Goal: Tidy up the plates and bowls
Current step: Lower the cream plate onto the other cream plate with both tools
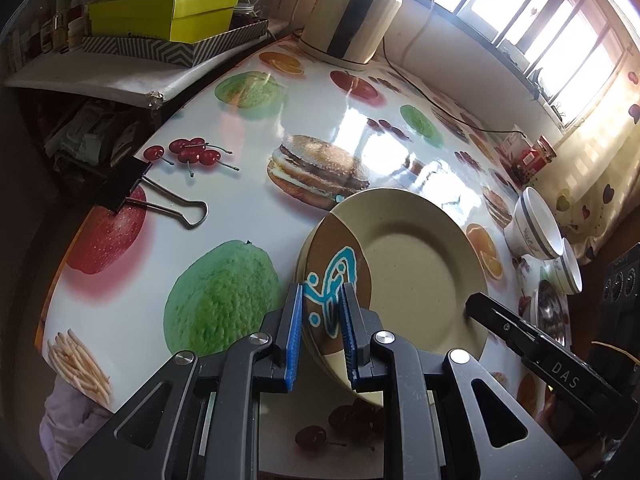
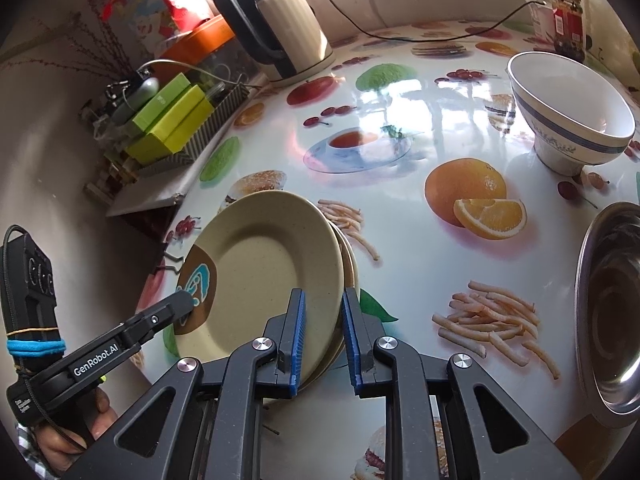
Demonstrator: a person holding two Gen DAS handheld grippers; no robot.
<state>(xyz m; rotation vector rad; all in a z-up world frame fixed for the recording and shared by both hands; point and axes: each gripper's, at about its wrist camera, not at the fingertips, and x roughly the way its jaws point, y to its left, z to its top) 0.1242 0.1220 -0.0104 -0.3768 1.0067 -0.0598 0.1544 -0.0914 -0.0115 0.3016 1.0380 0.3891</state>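
A stack of beige plates [image 1: 416,264] with a brown patch and blue motif lies on the fruit-print table; it also shows in the right wrist view [image 2: 268,268]. My left gripper [image 1: 320,312] straddles the stack's near rim, its jaws apart around it. My right gripper [image 2: 322,320] straddles the opposite rim, its jaws also apart with a gap on each side. Each gripper shows in the other's view, at the plate's edge. Two white bowls with grey bands [image 1: 532,224] stand at the right; one [image 2: 572,108] shows in the right wrist view. A steel bowl [image 2: 612,308] sits beside them.
A cream electric kettle [image 2: 280,24] with its cord stands at the back. Green boxes [image 1: 168,12] are stacked on a side shelf. A black binder clip [image 1: 132,184] grips the tablecloth edge. A red jar [image 2: 566,16] stands at the far corner.
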